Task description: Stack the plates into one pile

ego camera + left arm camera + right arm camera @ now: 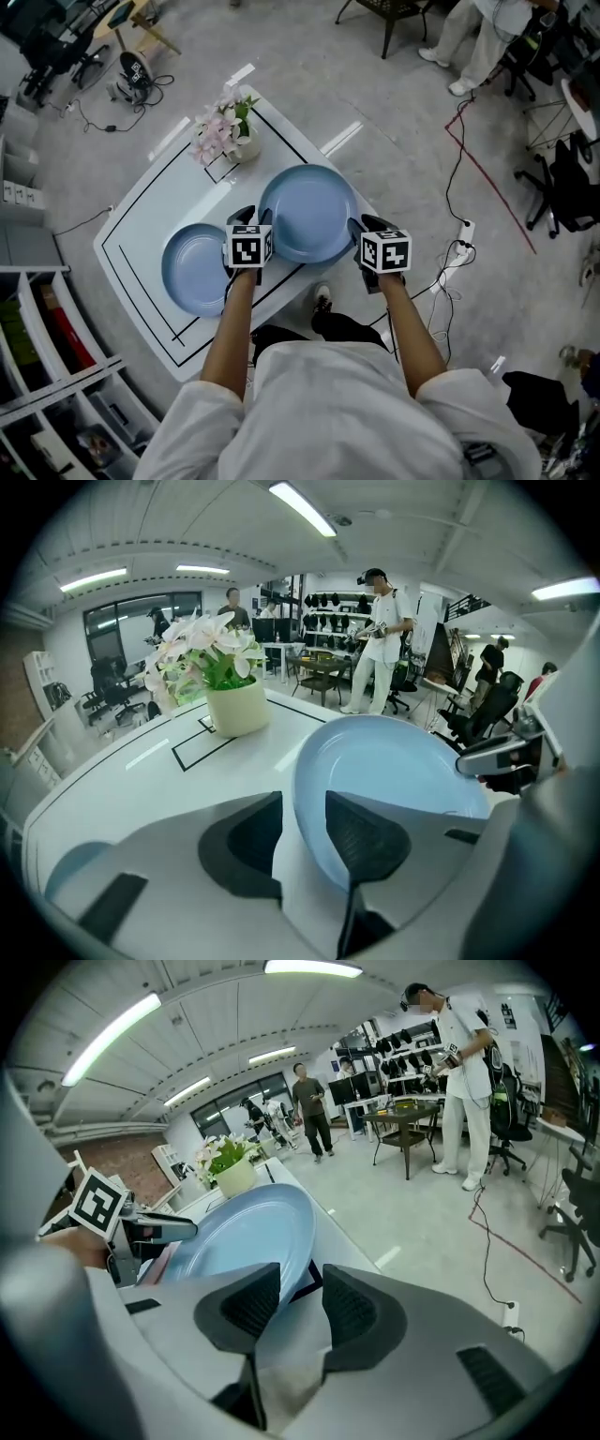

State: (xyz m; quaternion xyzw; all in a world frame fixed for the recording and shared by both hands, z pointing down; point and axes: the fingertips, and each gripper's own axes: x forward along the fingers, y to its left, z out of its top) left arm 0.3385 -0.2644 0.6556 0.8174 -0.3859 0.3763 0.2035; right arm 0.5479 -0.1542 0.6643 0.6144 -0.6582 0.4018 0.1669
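Plain white short-sleeved shirt (356, 412)

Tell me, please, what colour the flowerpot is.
The flowerpot is cream, clearest in the left gripper view.

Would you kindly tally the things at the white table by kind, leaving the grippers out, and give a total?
Blue plates: 2, the larger plate and the smaller plate
Pot of flowers: 1
Total: 3

No writing can be read; only wordless black-and-white square markers stand on the left gripper (255, 217) and right gripper (365, 225), mid-frame.
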